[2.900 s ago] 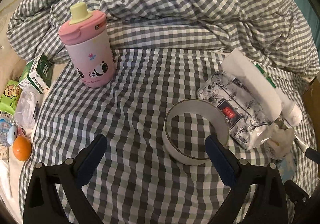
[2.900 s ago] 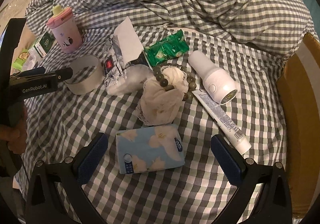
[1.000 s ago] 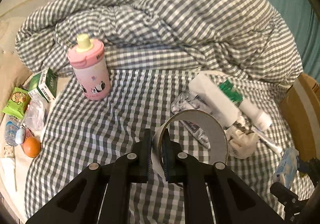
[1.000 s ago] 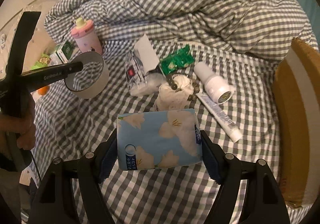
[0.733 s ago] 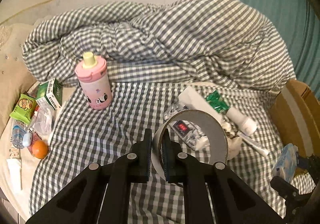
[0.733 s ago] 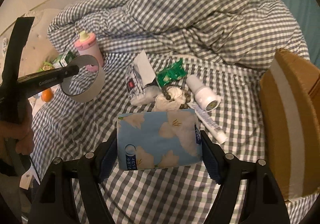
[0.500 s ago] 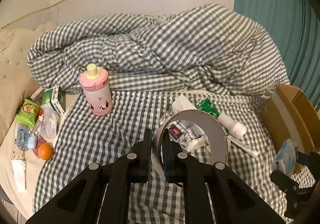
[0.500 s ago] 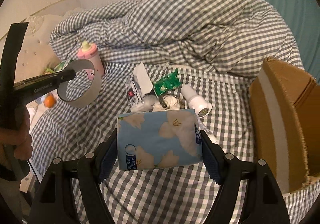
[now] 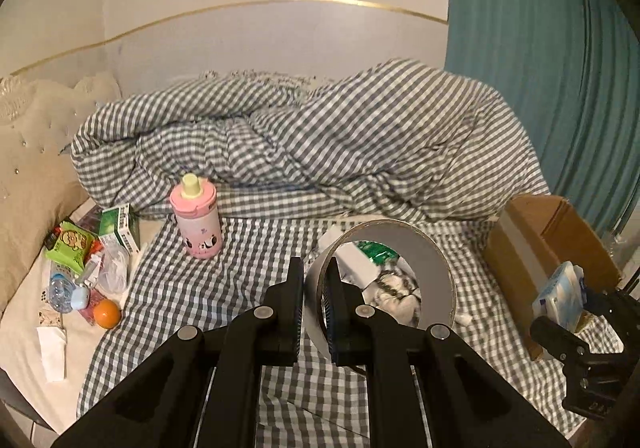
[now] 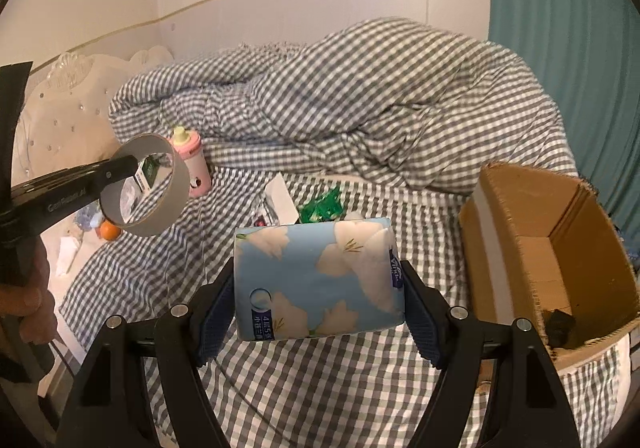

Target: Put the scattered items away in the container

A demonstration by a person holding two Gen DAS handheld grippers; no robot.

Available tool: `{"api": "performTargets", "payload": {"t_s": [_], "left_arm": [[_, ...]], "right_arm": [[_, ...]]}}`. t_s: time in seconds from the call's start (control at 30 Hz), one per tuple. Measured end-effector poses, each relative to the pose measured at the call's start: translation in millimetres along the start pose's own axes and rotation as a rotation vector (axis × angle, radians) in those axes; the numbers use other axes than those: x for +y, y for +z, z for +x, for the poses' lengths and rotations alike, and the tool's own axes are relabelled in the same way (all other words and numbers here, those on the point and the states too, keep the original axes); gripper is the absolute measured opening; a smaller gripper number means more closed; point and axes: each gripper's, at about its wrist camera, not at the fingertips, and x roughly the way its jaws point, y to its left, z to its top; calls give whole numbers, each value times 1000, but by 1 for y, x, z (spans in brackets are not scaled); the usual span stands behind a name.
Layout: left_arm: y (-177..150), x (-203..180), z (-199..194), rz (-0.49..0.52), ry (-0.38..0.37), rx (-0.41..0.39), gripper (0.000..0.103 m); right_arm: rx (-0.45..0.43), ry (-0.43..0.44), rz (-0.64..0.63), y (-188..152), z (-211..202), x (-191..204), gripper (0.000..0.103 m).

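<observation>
We're mid-carry: left tongs (image 9: 313, 312) pinching tape roll (image 9: 430, 260), right tongs (image 10: 318, 300) clamping tissue pack (image 10: 316, 280), next release both over cardboard box (image 10: 500, 260) at right of frame.

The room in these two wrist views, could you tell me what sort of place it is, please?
Most likely a bedroom: a rumpled gingham duvet lies heaped on a bed, a tufted cream headboard stands behind it, and a teal curtain hangs alongside.
</observation>
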Motion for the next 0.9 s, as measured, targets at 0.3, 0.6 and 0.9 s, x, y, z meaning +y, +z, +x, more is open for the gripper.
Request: {"api": "performTargets", "payload": {"t_s": [0.3,0.6,0.9], "left_arm": [[6,-22,-43,28,-20,-72,10],[9,-48,-78,49,-61,-127,10],[11,-79,-100,73,-112,-167,10]], "right_arm": [[-84,-40,16,4,-44,-10,75],[-158,-87,25,7,-87,-24,75],[-209,-151,61,3,-127,-48,75]]}}
